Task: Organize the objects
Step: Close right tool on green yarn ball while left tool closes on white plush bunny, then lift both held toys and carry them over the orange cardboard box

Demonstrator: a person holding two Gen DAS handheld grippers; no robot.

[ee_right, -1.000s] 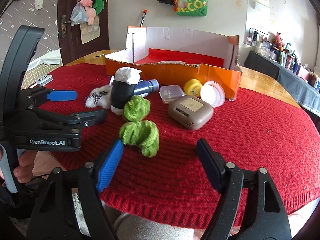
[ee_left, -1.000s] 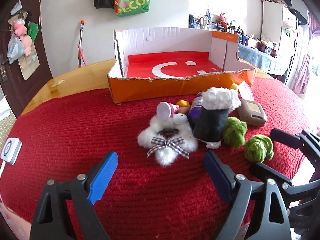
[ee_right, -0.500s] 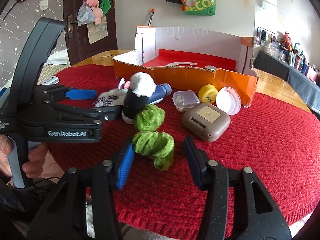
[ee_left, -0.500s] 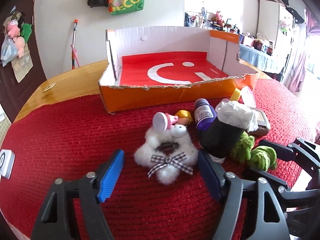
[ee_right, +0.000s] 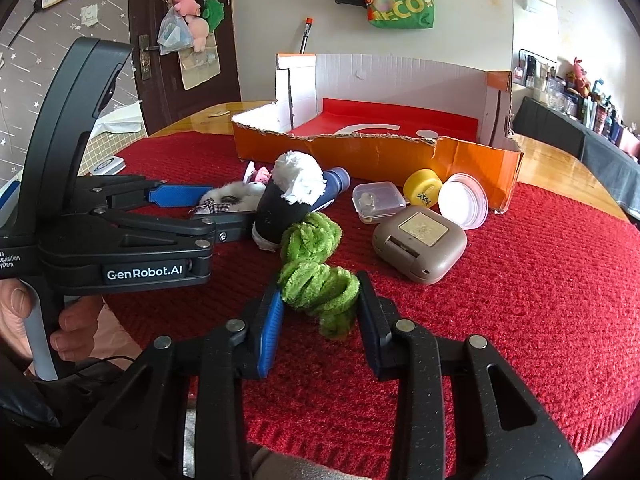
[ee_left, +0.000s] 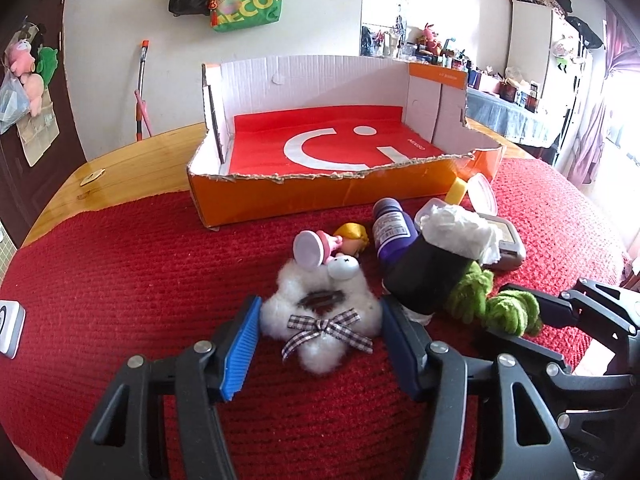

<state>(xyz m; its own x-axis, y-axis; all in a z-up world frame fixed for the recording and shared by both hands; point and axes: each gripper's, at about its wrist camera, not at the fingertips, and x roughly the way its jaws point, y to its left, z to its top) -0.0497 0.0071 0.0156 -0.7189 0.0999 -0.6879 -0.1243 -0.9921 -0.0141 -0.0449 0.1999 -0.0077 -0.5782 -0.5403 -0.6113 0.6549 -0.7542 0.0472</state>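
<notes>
- My left gripper (ee_left: 318, 334) is closing around the white plush (ee_left: 320, 320), just before the box (ee_left: 320, 196).
- My right gripper (ee_right: 320, 312) is clamping the green scrunchie (ee_right: 318, 288), nearer me than the box.

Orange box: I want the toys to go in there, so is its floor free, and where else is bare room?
The orange box floor is bare. The red cloth left of the fluffy white toy is open, as is the cloth right of the brown case. Between toy, black cup and green scrunchie it is crowded.
</notes>
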